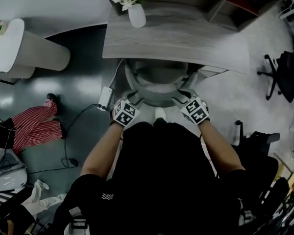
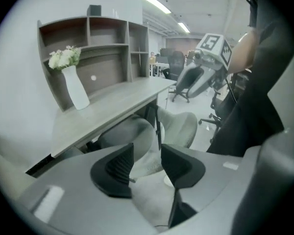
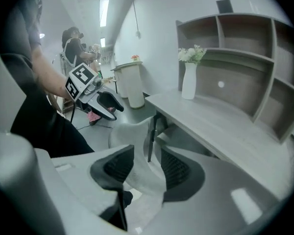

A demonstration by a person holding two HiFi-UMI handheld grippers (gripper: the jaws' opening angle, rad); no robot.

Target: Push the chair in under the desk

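Note:
A light grey chair (image 1: 157, 77) stands at the grey wooden desk (image 1: 186, 38), its seat partly under the desktop. My left gripper (image 1: 133, 98) holds the left end of the curved backrest and my right gripper (image 1: 185, 96) holds the right end. In the left gripper view the backrest rim (image 2: 146, 153) fills the gap of that gripper (image 2: 147, 163), pads against it. The right gripper view shows the same: the backrest (image 3: 132, 131) is pinched in the gripper (image 3: 146, 168). Each gripper also shows in the other's view: the right gripper (image 2: 196, 80), the left gripper (image 3: 105, 104).
A white vase of flowers (image 1: 136, 12) stands on the desk below a shelf unit (image 2: 103, 48). A white round stand (image 1: 19, 53) and a red checked cloth (image 1: 36, 126) lie to the left. A power strip with cable (image 1: 105, 98) lies beside the chair. Black office chairs (image 1: 284, 75) stand to the right.

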